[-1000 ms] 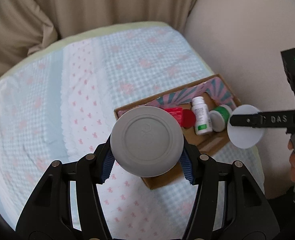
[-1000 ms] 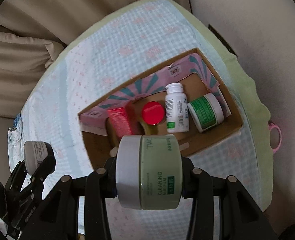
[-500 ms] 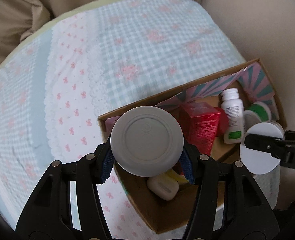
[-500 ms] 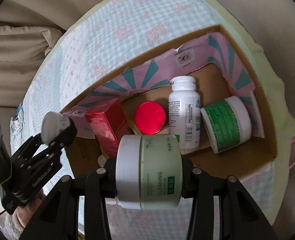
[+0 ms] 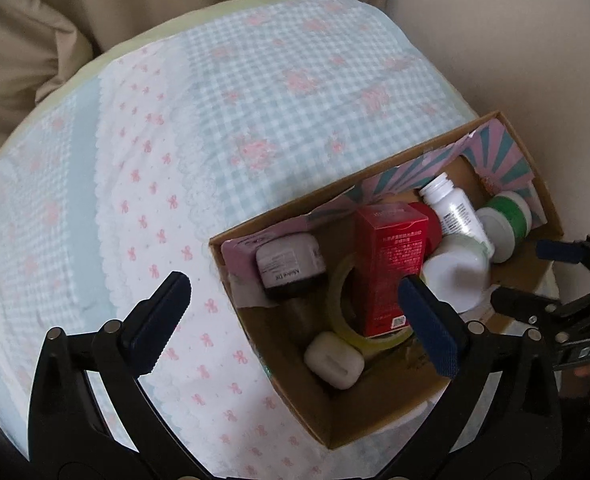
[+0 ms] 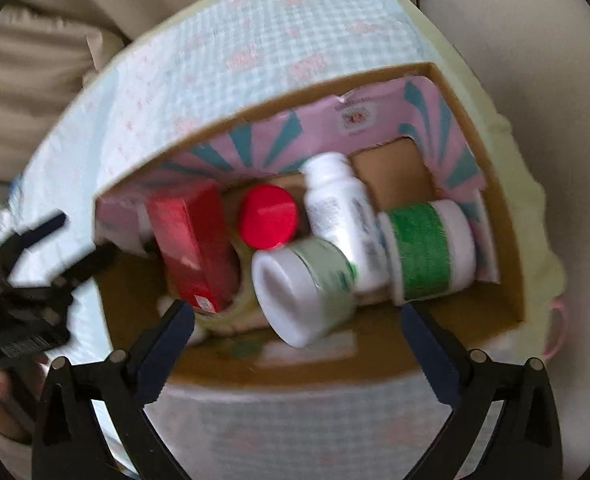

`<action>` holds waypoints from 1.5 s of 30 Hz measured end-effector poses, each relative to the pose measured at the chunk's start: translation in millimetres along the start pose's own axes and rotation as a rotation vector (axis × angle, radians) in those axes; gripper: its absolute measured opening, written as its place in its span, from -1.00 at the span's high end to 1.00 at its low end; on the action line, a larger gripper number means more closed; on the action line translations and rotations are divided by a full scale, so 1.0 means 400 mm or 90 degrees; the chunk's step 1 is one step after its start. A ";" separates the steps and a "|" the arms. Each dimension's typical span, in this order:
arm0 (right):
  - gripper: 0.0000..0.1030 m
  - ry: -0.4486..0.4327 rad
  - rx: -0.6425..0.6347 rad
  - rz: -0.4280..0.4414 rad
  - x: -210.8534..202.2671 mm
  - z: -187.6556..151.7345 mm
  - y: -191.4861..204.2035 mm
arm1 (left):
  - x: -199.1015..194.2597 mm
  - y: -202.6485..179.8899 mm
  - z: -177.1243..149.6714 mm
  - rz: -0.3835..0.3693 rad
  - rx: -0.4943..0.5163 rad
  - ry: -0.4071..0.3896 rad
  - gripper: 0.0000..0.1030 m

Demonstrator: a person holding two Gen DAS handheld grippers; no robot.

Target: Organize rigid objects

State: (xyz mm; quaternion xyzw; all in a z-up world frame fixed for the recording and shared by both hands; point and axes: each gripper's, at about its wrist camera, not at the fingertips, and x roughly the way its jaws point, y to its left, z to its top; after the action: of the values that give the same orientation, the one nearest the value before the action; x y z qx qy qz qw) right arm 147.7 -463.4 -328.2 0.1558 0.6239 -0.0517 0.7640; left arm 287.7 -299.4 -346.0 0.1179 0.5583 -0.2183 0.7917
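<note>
On the bed's checked cover, toward its right edge, sits the cardboard box with everything gathered inside. The left hand-held gripper hangs over the box's left end, its jaws opening with nothing pressed between them; just beyond lies the grey jar on its side, its label too small to read. Next come a roll of tape, a white soap-like case and a red carton whose print is unreadable. The right hand-held gripper is likewise opening, and the pale green jar lies tilted, free of its pads. Both jars look stiff, light and smooth; I would grip them across the round wall. Rightward lie a red cap, a white bottle and a green-banded tub, lettering blurred.
</note>
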 end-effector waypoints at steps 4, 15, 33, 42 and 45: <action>-1.00 -0.020 -0.016 -0.021 -0.011 -0.028 0.000 | -0.013 0.010 0.000 -0.001 -0.013 -0.003 -1.00; -1.00 -0.037 0.000 -0.023 -0.037 -0.051 0.015 | -0.089 -0.001 -0.005 0.000 -0.011 -0.030 -1.00; -1.00 -0.171 -0.044 -0.046 -0.353 -0.140 0.213 | -0.569 0.116 -0.111 0.005 -0.066 -0.161 -1.00; -1.00 -0.283 -0.115 -0.030 -0.626 -0.236 0.457 | -0.913 0.246 -0.301 0.074 -0.125 -0.272 -1.00; -1.00 -0.320 -0.126 -0.028 -0.690 -0.278 0.526 | -0.985 0.273 -0.376 0.124 -0.137 -0.308 -1.00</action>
State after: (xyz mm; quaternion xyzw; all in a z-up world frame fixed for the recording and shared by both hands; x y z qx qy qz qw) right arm 41.4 -262.6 -43.3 0.0489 0.4200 -0.0440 0.9051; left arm 103.8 -54.8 -36.1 0.0307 0.3592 -0.1024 0.9271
